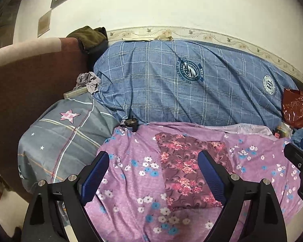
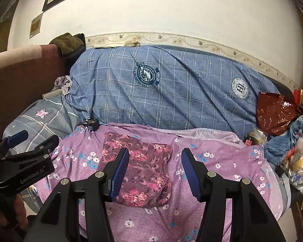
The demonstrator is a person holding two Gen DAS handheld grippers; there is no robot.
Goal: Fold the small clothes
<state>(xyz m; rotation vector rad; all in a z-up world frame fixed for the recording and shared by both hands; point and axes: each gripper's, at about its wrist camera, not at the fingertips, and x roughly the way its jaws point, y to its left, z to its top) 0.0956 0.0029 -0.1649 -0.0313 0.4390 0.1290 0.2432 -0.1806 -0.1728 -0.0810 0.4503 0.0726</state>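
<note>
Maroon floral garment [image 2: 139,169], folded flat

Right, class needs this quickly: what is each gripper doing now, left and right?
Left gripper: open, holding nothing, above the maroon floral garment.
Right gripper: open, holding nothing, above the same garment.

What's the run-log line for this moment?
garment: folded, flat on sheet | left tool: open, empty | right tool: open, empty
</note>
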